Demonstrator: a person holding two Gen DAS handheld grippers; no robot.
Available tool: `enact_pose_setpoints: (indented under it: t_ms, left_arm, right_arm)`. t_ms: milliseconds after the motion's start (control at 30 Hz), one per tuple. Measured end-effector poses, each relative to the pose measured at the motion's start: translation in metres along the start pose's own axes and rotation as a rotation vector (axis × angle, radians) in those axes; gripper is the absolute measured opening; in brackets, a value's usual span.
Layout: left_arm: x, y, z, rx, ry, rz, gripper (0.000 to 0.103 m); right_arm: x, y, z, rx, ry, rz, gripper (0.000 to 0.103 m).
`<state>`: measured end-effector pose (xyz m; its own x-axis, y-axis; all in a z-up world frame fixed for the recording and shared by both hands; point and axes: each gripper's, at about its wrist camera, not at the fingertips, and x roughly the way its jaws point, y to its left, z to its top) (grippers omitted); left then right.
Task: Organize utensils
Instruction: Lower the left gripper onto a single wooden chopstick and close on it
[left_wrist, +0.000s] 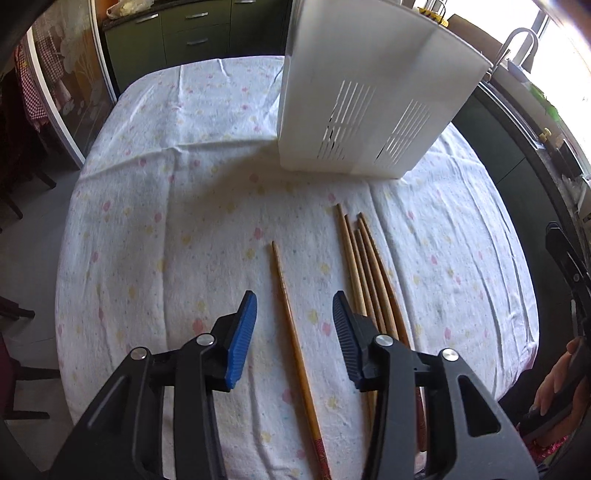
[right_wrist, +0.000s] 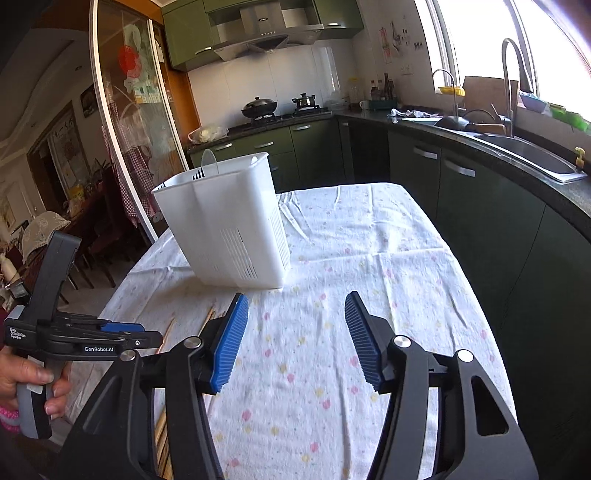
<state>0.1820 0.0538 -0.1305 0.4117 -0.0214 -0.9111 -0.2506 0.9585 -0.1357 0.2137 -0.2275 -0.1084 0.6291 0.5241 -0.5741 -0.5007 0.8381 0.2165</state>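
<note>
White holder (right_wrist: 236, 225) stands on the cloth (right_wrist: 332, 332); contents hidden. Left gripper (left_wrist: 294, 314), spread, straddles one chopstick (left_wrist: 291, 321); right gripper (right_wrist: 295, 325) spread, empty.

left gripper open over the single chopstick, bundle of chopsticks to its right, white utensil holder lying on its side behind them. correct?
One thing is off: the white utensil holder stands upright on the tablecloth, not on its side; the right wrist view shows its open top facing up. The rest holds: the left gripper is open over the single chopstick, with the bundle of chopsticks to its right.
</note>
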Motion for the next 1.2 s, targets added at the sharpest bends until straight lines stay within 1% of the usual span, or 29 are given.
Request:
enact_pose_setpoints:
  t_ms: [133, 200, 300, 433, 467, 500, 567, 600, 633, 700, 800, 867, 1033, 1200]
  left_arm:
    - [0.012, 0.002, -0.006, -0.012, 0.064, 0.024, 0.031]
    - [0.011, -0.001, -0.009, 0.004, 0.062, 0.044, 0.029]
    - [0.010, -0.005, -0.011, 0.016, 0.075, 0.044, 0.028]
    - [0.008, -0.012, -0.017, 0.055, 0.091, 0.053, 0.024]
    - [0.008, -0.015, -0.018, 0.069, 0.096, 0.056, 0.022]
    - [0.008, -0.017, -0.020, 0.083, 0.100, 0.060, 0.017]
    - [0.007, -0.017, -0.022, 0.112, 0.105, 0.073, 0.010]
    - [0.006, -0.016, -0.023, 0.120, 0.108, 0.069, 0.009]
    - [0.006, -0.013, -0.023, 0.123, 0.113, 0.067, 0.009]
    - [0.006, -0.005, -0.022, 0.103, 0.117, 0.055, 0.008]
    - [0.006, 0.003, -0.019, 0.079, 0.108, 0.035, 0.008]
    - [0.006, 0.005, -0.019, 0.068, 0.097, 0.026, 0.008]
    - [0.008, 0.006, -0.017, 0.064, 0.074, 0.009, 0.008]
    - [0.009, 0.009, -0.017, 0.066, 0.064, -0.017, 0.008]
  right_arm:
    - [0.000, 0.000, 0.007, 0.010, 0.025, 0.029, 0.055]
    - [0.001, 0.006, 0.013, -0.001, 0.037, 0.031, 0.055]
    - [0.007, 0.012, 0.019, -0.009, 0.070, 0.047, 0.055]
    - [0.025, 0.022, 0.021, -0.023, 0.160, 0.085, 0.055]
    - [0.031, 0.026, 0.021, -0.036, 0.188, 0.090, 0.055]
    - [0.038, 0.031, 0.021, -0.050, 0.215, 0.093, 0.055]
    - [0.051, 0.042, 0.021, -0.084, 0.273, 0.105, 0.051]
    - [0.058, 0.047, 0.020, -0.094, 0.304, 0.120, 0.046]
    - [0.065, 0.051, 0.018, -0.100, 0.337, 0.139, 0.043]
    - [0.078, 0.061, 0.016, -0.113, 0.392, 0.165, 0.042]
    - [0.095, 0.075, 0.010, -0.149, 0.459, 0.152, 0.041]
    - [0.104, 0.082, 0.006, -0.163, 0.491, 0.139, 0.039]
    - [0.116, 0.093, 0.002, -0.203, 0.503, 0.073, 0.039]
    - [0.115, 0.100, -0.007, -0.250, 0.493, 0.005, 0.039]
